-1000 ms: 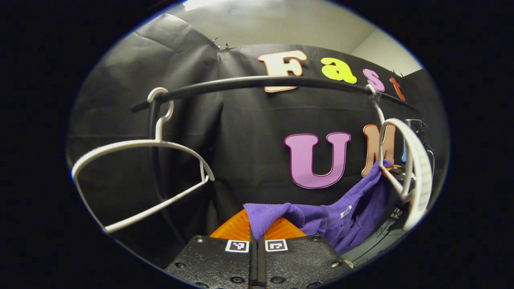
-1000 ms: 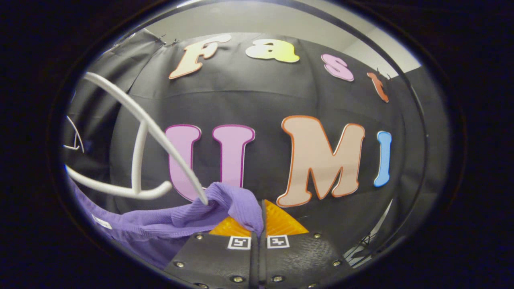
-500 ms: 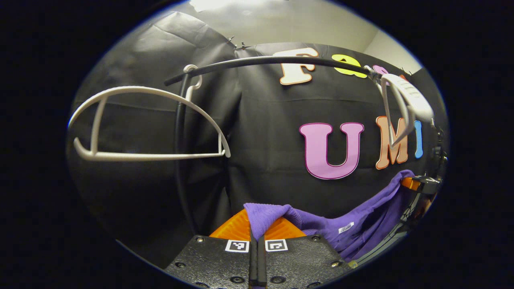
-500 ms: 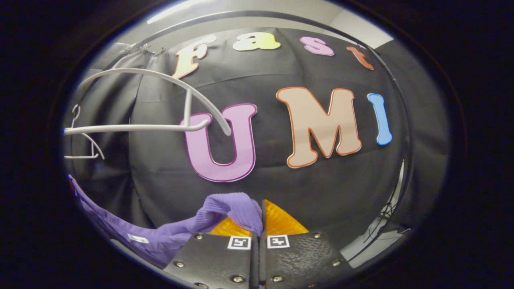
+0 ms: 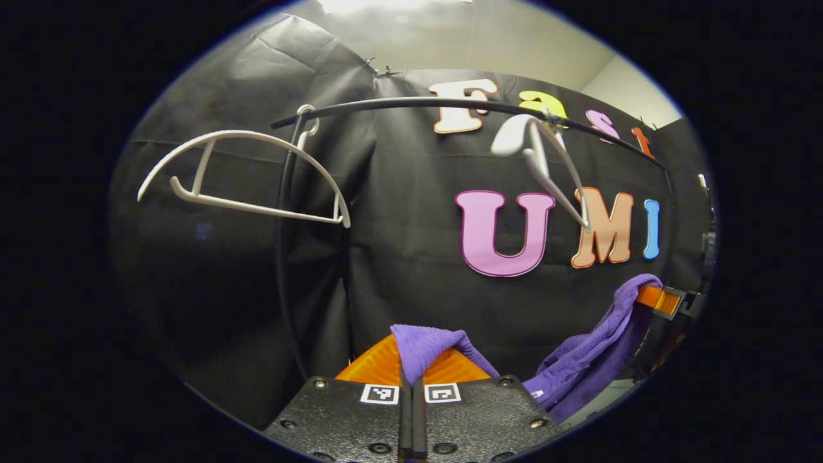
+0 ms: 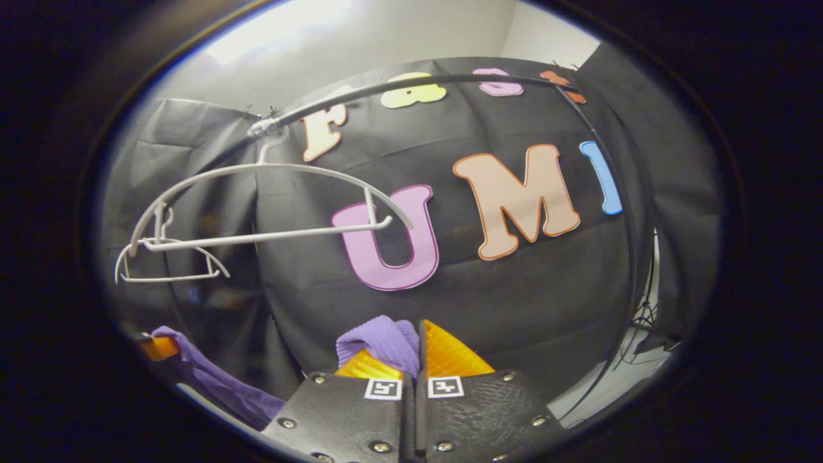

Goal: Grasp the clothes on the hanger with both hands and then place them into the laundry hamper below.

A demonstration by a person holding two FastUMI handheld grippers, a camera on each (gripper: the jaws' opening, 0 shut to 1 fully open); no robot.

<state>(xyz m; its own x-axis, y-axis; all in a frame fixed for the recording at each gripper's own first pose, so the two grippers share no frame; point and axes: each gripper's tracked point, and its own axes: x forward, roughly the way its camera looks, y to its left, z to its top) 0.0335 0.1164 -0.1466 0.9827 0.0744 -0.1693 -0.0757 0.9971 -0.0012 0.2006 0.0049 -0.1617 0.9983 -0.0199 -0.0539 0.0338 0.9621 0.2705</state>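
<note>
The purple garment (image 5: 427, 339) hangs free of the hangers, slung between my two grippers. My left gripper (image 5: 411, 363) is shut on one bunched corner of it at the bottom of the left gripper view. From there the cloth sags to the right (image 5: 598, 350) up to my right gripper (image 5: 659, 298). In the right gripper view my right gripper (image 6: 416, 360) is shut on another fold of the garment (image 6: 382, 337). The rest of the cloth (image 6: 212, 379) droops at the lower left toward my left gripper (image 6: 157, 347).
Two bare white hangers hang from the black rail (image 5: 411, 103): one at the left (image 5: 251, 173), one tilted on the right (image 5: 546, 161). In the right gripper view both hangers (image 6: 270, 206) (image 6: 167, 267) sit at upper left. The rack's upright post (image 5: 283, 257) stands left of centre.
The garment has come off the right hanger, which swung up and back along the rail, bare. Both grippers moved down and away, still shut on the cloth.
</note>
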